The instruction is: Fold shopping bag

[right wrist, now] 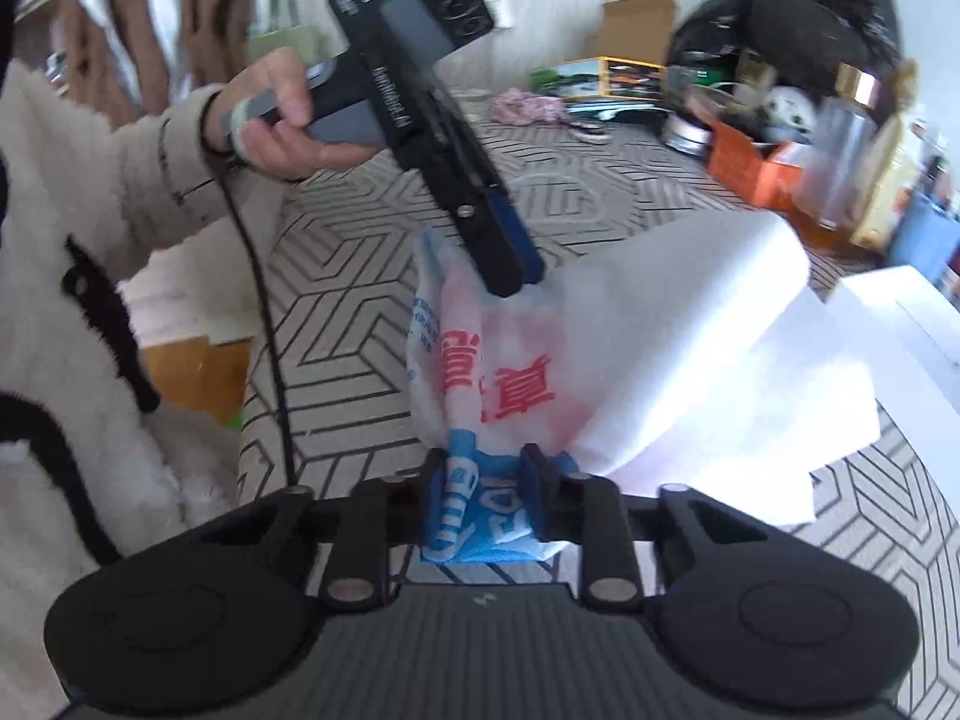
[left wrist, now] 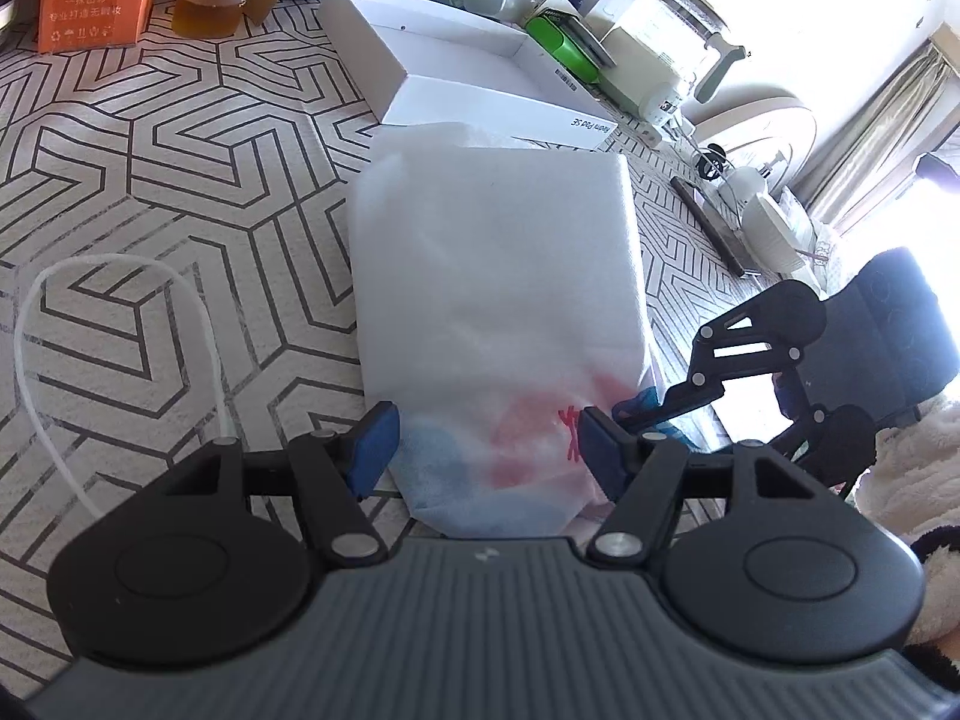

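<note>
Step in hand: gathering near end of shopping bag (left wrist: 498, 300), lying lengthwise on patterned counter (left wrist: 150, 180). Right tongs (right wrist: 483, 492) clenched on bunched printed corner. Left tongs (left wrist: 480, 450) released, straddling near edge, apparently not pinching. Next: left grips, both carry fold forward.

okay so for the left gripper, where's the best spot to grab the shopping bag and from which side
Probably the near printed edge of the shopping bag, coming in low from the near side. That end lies flat on the table between the open left gripper's fingers, while the right gripper already pinches the adjacent blue-printed corner, so the layers are gathered there.
</note>
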Motion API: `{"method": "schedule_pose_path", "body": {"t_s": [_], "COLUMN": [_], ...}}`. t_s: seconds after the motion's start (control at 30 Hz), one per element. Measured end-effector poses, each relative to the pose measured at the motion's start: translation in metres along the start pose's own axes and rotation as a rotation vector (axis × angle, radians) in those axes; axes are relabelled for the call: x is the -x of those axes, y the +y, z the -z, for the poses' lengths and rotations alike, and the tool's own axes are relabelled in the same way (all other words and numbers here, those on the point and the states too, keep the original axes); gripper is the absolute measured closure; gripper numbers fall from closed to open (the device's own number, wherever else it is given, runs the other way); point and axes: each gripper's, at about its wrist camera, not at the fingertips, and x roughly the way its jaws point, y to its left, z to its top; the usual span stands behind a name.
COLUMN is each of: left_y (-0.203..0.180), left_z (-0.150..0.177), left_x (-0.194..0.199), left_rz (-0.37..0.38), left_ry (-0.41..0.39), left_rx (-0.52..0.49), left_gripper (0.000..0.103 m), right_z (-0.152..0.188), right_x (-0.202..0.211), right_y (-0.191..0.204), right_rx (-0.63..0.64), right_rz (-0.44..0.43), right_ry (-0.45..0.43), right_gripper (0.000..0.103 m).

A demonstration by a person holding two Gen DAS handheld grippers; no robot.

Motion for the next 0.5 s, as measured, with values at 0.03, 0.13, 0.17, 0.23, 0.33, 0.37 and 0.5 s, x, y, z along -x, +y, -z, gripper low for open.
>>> {"method": "schedule_pose_path", "body": {"t_s": [0.03, 0.13, 0.17, 0.23, 0.33, 0.37, 0.5], "left_y": [-0.001, -0.01, -0.016, -0.03, -0.049, -0.055, -0.075], "left_z": [0.0, 0.003, 0.005, 0.01, 0.017, 0.019, 0.024], "left_x": [0.0, 0.006, 0.012, 0.027, 0.046, 0.05, 0.046], "left_rz": [-0.003, -0.032, -0.052, -0.063, -0.052, -0.051, -0.112], "left_ry": [-0.002, -0.023, -0.047, -0.098, -0.156, -0.166, -0.168], "left_rx": [-0.012, -0.092, -0.149, -0.247, -0.346, -0.365, -0.443], "left_gripper": [0.037, 0.037, 0.037, 0.037, 0.036, 0.036, 0.036], "right_z": [-0.001, -0.011, -0.014, -0.017, -0.015, -0.013, -0.003], "right_x": [0.001, -0.004, -0.007, -0.015, -0.031, -0.035, -0.044], "right_y": [-0.006, -0.041, -0.054, -0.077, -0.111, -0.118, -0.131], "right_rx": [-0.056, -0.271, -0.353, -0.478, -0.664, -0.705, -0.807], "right_rz": [-0.017, -0.133, -0.177, -0.259, -0.385, -0.419, -0.491], "right_ry": [0.001, 0.062, 0.091, 0.146, 0.219, 0.233, 0.251], "right_gripper": [0.083, 0.087, 0.09, 0.094, 0.098, 0.098, 0.098]}}
